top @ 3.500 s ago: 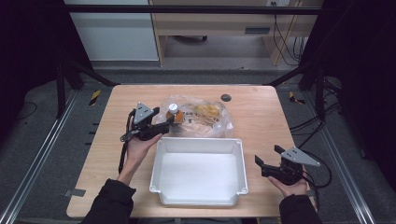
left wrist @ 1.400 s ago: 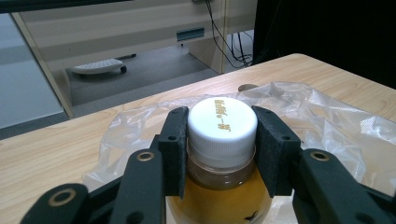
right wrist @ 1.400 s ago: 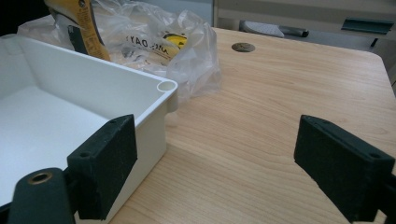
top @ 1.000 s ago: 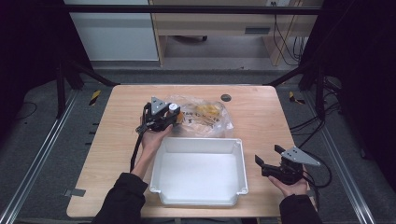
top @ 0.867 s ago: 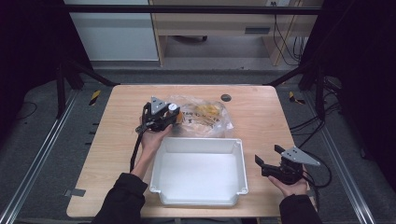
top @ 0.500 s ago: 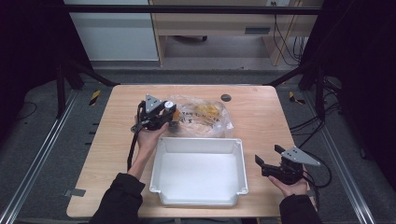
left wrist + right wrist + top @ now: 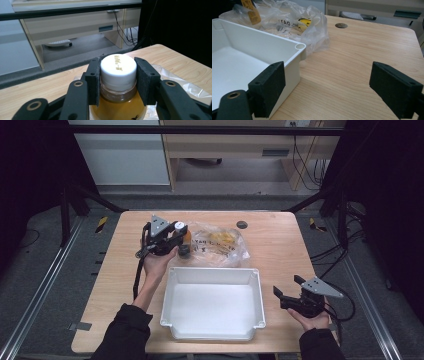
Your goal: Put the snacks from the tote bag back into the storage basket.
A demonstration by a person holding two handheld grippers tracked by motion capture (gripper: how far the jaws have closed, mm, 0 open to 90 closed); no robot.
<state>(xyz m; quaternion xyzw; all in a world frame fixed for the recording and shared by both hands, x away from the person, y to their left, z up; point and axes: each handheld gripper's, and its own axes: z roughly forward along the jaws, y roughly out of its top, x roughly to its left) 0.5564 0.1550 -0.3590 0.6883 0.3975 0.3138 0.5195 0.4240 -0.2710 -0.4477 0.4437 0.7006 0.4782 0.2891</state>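
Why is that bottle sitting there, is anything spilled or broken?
Nothing stands out. The bottle is capped, upright, clamped by the left hand-held gripper. The white tray looks whole, the table dry.

Before you lies a pale wooden tabletop [image 7: 300, 250] with rounded corners; near its far edge sits a small dark round disc [image 7: 242, 224]. Beyond it you see a light wooden desk [image 7: 235, 145], a white cabinet [image 7: 120, 155] and hanging cables [image 7: 300, 165]. Yellow-and-black tape strips [image 7: 101, 223] mark the grey floor [image 7: 45, 265].
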